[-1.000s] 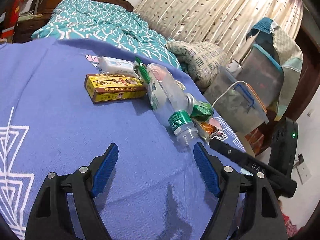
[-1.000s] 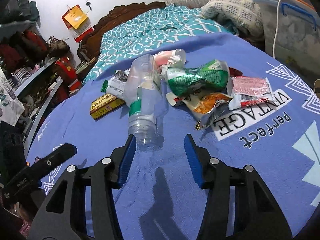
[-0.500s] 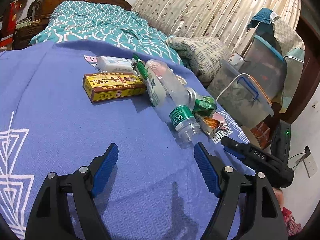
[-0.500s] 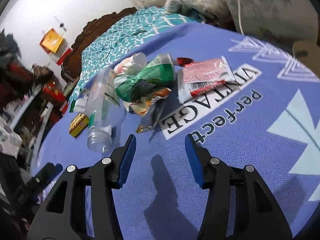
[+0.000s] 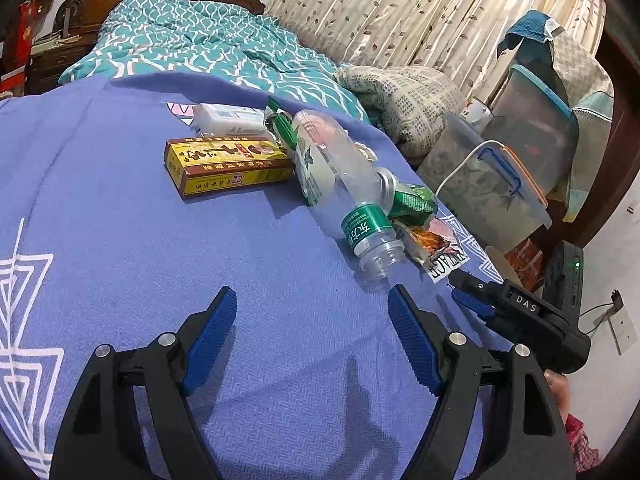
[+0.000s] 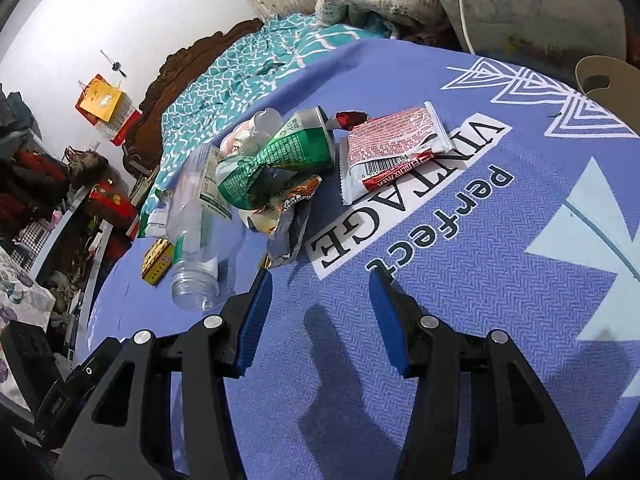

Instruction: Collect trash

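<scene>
While the trash lies in one loose heap on the blue blanket (image 5: 120, 208), we find neither gripper in contact with any of it. Furthest left sits the yellow carton (image 5: 228, 166), flat on its broad face, with a white packet (image 5: 228, 118) just behind it. Next comes the clear plastic bottle (image 5: 340, 184), uncapped, on its side with its mouth toward us; it appears empty. Beside it lies the crushed green can (image 6: 276, 156), resting on crumpled snack wrappers (image 6: 292, 216), and furthest right the red-and-white wrapper (image 6: 394, 148) lies flat, partly over the printed lettering.

Our left gripper (image 5: 312, 336) hovers short of the bottle with jaws spread wide and nothing between them. Our right gripper (image 6: 320, 316) stands near the wrappers, jaws parted and likewise empty. We judge both are lined up for a first pick.

We see no bin or bag for collection. Lidded plastic storage boxes (image 5: 492, 192) stand off the bed's right side; their contents cannot be made out.
</scene>
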